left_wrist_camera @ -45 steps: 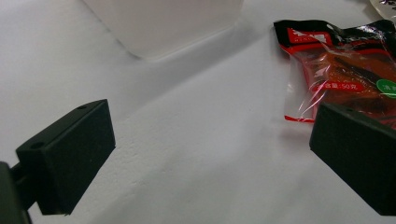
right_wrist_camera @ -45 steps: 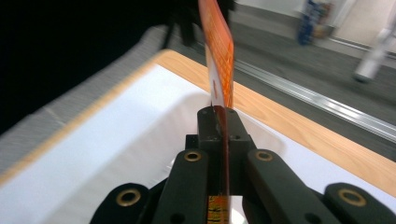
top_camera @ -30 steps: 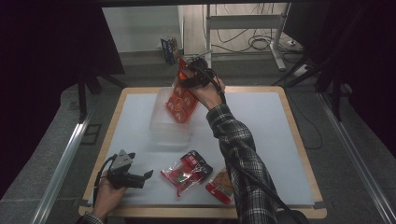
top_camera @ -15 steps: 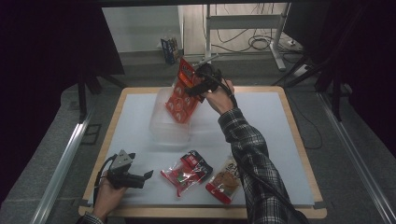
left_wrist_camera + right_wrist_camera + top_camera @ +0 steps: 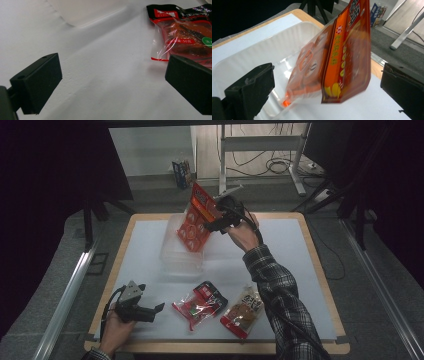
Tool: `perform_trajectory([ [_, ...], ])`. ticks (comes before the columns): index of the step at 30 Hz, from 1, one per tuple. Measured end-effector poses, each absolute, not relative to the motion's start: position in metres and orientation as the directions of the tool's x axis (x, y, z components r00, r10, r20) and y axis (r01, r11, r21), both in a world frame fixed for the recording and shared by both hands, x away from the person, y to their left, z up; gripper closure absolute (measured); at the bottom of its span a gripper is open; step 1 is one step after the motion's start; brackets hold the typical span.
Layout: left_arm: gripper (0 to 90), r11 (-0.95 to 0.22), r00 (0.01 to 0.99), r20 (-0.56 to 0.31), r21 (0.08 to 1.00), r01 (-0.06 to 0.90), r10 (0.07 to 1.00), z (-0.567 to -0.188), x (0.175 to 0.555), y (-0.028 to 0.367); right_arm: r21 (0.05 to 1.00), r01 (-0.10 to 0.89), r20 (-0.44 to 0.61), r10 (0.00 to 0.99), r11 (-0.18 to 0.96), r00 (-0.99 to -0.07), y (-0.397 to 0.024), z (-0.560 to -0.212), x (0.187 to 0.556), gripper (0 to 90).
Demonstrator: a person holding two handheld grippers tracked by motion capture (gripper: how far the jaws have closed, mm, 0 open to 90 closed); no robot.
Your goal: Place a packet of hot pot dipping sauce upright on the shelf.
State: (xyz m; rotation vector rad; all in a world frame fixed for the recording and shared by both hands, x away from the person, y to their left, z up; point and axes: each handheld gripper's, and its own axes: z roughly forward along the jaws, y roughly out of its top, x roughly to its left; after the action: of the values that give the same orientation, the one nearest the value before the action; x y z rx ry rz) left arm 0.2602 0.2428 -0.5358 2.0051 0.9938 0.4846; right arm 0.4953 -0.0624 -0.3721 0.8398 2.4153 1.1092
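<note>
An orange snack bag [image 5: 195,220] [image 5: 337,62] stands tilted with its lower end in a clear plastic tray [image 5: 172,255] [image 5: 249,57] at the back of the table. My right gripper [image 5: 214,214] [image 5: 327,82] is just to the bag's right. Its jaws have just been opening and now stand wide open, the bag between them but untouched. My left gripper [image 5: 159,310] [image 5: 112,75] rests open on the white mat near the front left, with nothing between its jaws. A red-and-black packet [image 5: 200,302] [image 5: 185,37] lies just beyond it.
A brown snack packet [image 5: 243,310] lies at the front of the mat, right of the red-and-black one. The wooden table edge [image 5: 320,270] frames the white mat. Beyond the table stand metal desk legs [image 5: 222,155] and cables on the floor.
The right gripper's jaws have opened and let go of the orange bag, and the hand has drawn back to the right. The bag stays leaning in the tray. The left hand has not moved.
</note>
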Motion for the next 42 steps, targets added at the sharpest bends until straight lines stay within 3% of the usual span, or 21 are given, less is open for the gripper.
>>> perform_trajectory([
  [28, 2.2, -0.368, 0.621, 0.003, 0.808, 0.461, 0.784, -0.534, 0.258, 0.239, 0.794, 0.337, -0.069, 0.625, 0.506, -0.777, -0.092, -0.391, 0.448, 0.0],
  [42, 2.2, -0.336, 0.628, -0.04, 0.817, 0.468, 0.777, -0.531, 0.257, 0.24, 0.814, 0.333, -0.037, 0.615, 0.475, -0.787, -0.107, -0.414, 0.414, 0.0],
])
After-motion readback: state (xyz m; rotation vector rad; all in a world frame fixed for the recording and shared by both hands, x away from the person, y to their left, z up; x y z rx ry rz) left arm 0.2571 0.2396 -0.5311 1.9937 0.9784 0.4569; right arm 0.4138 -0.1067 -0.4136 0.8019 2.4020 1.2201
